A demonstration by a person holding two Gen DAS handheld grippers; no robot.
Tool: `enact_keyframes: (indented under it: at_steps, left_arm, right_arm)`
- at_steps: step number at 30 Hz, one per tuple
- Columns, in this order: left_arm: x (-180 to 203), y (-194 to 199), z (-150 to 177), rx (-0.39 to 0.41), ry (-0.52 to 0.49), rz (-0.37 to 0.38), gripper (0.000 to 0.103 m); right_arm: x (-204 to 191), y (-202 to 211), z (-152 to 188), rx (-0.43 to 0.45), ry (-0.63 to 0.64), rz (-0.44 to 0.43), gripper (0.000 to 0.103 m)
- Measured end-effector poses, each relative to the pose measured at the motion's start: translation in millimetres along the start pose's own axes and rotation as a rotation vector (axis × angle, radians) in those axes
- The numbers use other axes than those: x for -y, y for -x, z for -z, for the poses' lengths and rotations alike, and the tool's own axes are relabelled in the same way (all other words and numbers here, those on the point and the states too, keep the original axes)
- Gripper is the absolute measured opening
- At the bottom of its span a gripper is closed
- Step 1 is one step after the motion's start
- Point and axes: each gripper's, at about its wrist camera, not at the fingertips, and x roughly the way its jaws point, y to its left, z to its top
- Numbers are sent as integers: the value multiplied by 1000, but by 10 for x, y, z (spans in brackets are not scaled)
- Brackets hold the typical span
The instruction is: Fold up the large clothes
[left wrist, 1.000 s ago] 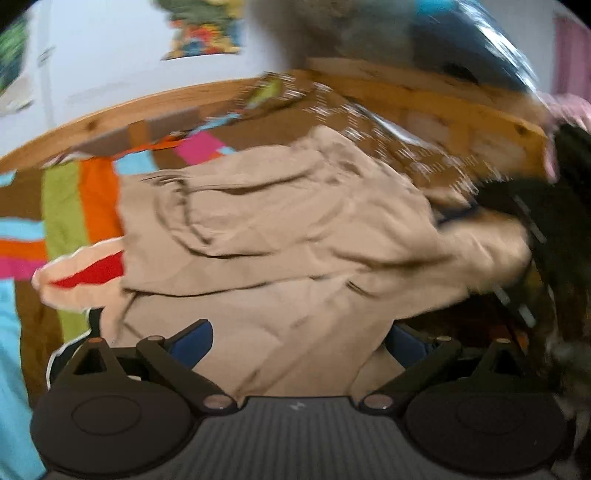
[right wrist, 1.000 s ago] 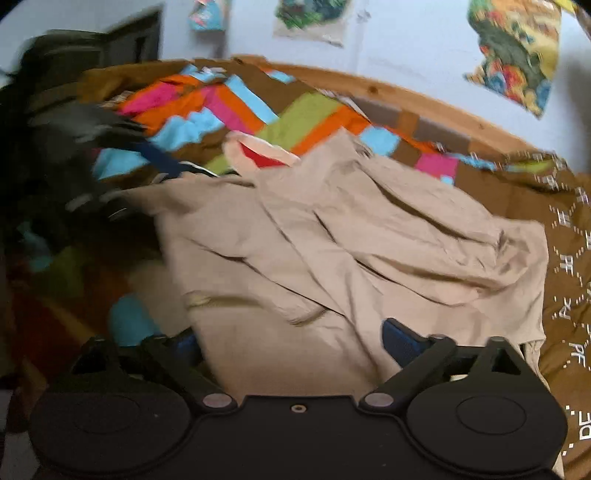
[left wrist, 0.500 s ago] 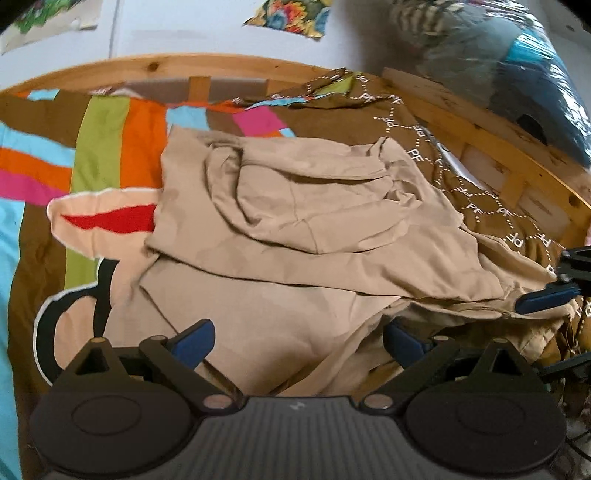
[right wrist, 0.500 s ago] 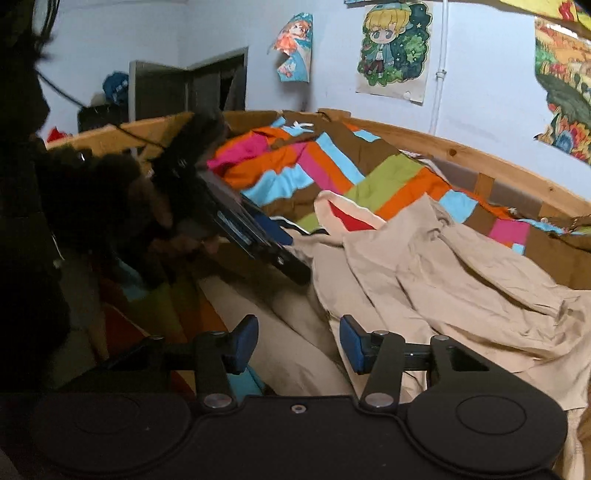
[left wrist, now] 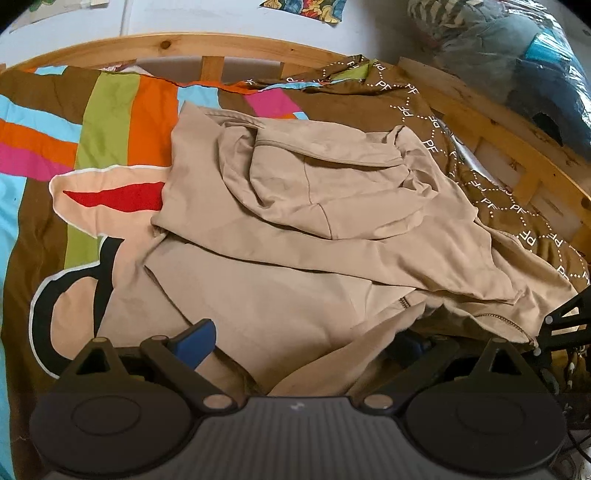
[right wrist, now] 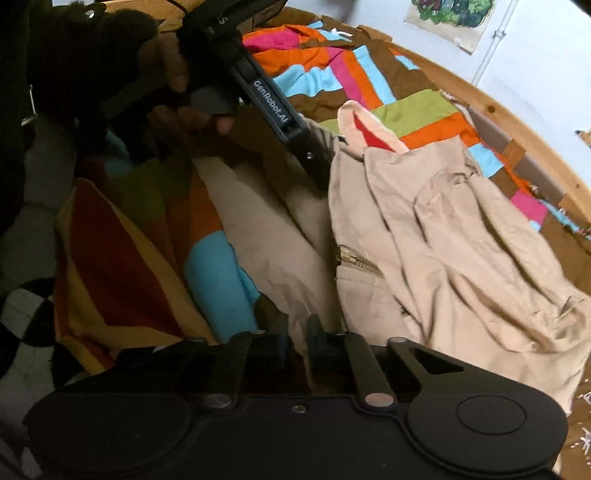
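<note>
A large beige zip jacket (left wrist: 314,229) lies crumpled on a colourful patchwork bedspread (left wrist: 110,122). My left gripper (left wrist: 301,343) is open at the jacket's near hem. Its blue pads (left wrist: 195,343) are wide apart and loose cloth lies between them. In the right wrist view the jacket (right wrist: 461,240) spreads to the right, with its zip (right wrist: 360,262) showing. My right gripper (right wrist: 299,343) is shut on a fold of the jacket's edge, which hangs over the bed's side. A hand (right wrist: 173,74) holds the left gripper's black body (right wrist: 277,110) at the upper left, its tips hidden against the cloth.
A wooden bed frame (left wrist: 491,122) curves round the far and right sides. A brown patterned blanket (left wrist: 417,103) lies by the jacket's right. Bagged bedding (left wrist: 517,48) is piled beyond the frame. Posters hang on the wall (right wrist: 454,18). A checkered floor (right wrist: 22,310) shows beside the bed.
The right gripper's fingers went from wide apart to half shut to pinched on the jacket's edge. The left gripper stayed open and has steadied at the hem.
</note>
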Motion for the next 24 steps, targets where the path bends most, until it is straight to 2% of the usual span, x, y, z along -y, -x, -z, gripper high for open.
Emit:
enact_keyframes:
  at_steps: [3, 8, 13, 17, 20, 24]
  left_arm:
    - [-21, 49, -24, -10, -12, 23, 97]
    - [-37, 284, -94, 24, -85, 126, 97]
    - [34, 606, -143, 99, -150, 220, 99]
    - [163, 752, -139, 122, -207, 262, 100]
    - [301, 673, -77, 78, -257, 241, 100]
    - [425, 450, 41, 10, -296, 110, 100]
  right_arm:
    - [122, 113, 27, 79, -67, 42, 0]
    - [372, 306, -48, 193, -161, 147, 0]
    - [513, 318, -113, 220, -187, 192, 0]
    - [526, 323, -129, 222, -202, 208, 0]
    - [549, 292, -143, 223, -221, 219, 0]
    - [596, 276, -154, 223, -243, 234, 0]
